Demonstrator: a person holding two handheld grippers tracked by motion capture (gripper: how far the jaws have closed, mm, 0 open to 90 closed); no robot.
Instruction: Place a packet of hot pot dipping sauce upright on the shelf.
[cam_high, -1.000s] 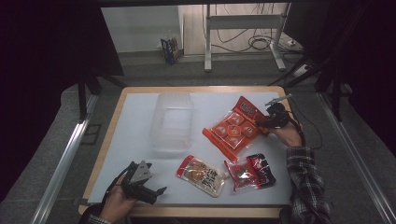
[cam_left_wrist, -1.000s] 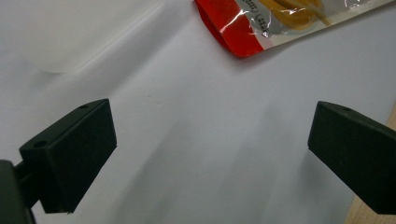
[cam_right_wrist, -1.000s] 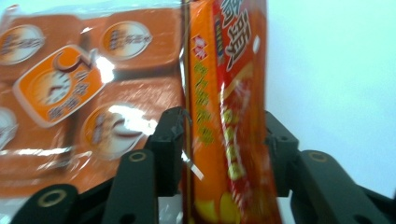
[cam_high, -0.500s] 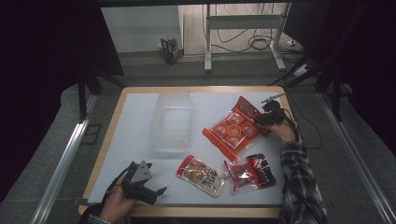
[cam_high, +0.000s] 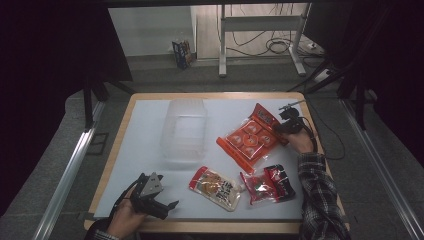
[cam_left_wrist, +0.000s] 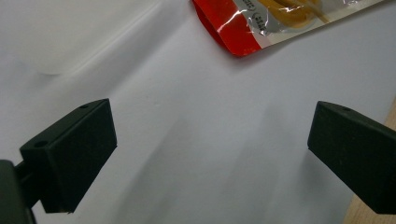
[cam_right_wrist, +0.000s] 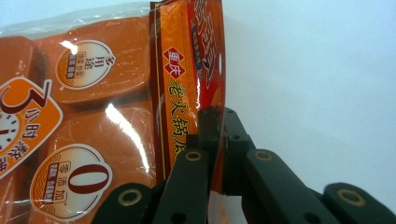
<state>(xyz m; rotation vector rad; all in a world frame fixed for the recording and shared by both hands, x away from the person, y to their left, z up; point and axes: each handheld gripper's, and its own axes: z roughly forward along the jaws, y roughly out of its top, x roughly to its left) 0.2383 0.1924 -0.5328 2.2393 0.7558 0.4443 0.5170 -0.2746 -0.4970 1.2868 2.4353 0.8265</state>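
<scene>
Orange seasoning pack, a flat clear-fronted pouch of round orange blocks, is catalogued lying askew near the right edge of the table, toward the far right corner. Its sealed side edge is pinched by the right tongs; in the right gripper view the jaws have just been closing and are seen pressed together with the film of the orange seasoning pack clamped between them, the right tongs gripping only the thin margin and none of the blocks. The left tongs are held near the front left corner, spread wide and holding nothing, with bare white table surface between the jaws in the left gripper view. A clear plastic bin is placed upright near the middle of the table, toward the far edge, apparently empty. A noodle packet and a red snack packet are laid side by side along the front edge, untouched. The step in hand is judged to be the grasp of the first pouch, just secured. A lift clear of the table is called for next, then a carry leftward to the bin; since only the seal is held, the pouch is likely to hang and swing, so a slow, steady raise is advised.
</scene>
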